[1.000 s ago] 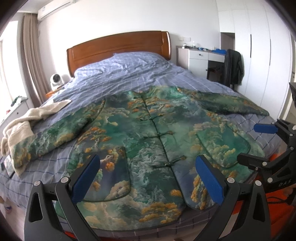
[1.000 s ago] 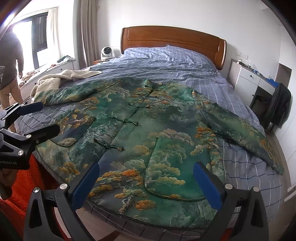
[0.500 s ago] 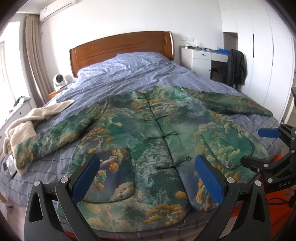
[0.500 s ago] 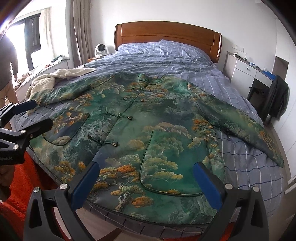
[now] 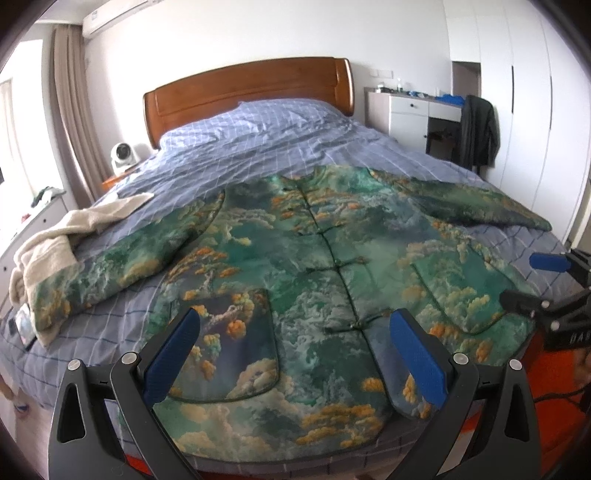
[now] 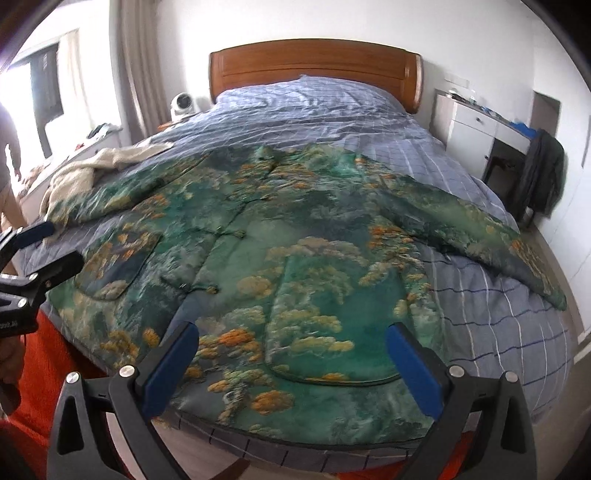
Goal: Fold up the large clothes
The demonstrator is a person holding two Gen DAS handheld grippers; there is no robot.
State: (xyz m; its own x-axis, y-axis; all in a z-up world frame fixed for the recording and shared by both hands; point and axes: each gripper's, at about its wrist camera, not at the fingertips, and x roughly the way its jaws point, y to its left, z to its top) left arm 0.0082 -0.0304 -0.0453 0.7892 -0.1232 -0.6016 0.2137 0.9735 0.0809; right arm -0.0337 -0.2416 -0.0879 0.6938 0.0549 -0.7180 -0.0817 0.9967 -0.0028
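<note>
Green brocade jacket [image 5: 325,266] is spread flat, buttoned, at the foot edge of the bed [image 5: 280,140], sleeves out. Both the left gripper [image 5: 295,354] and right gripper [image 6: 291,365] are held wide apart, empty, brought closer to the hem than 1 second ago.

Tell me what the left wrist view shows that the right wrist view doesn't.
Left wrist only: the wall air conditioner, tall white wardrobe doors, and a phone by the towel.
Right wrist only: a person standing at the window.
Both: the green jacket spread flat on the bed, cream towel, headboard, desk, and each open gripper, left and right, holding nothing.
</note>
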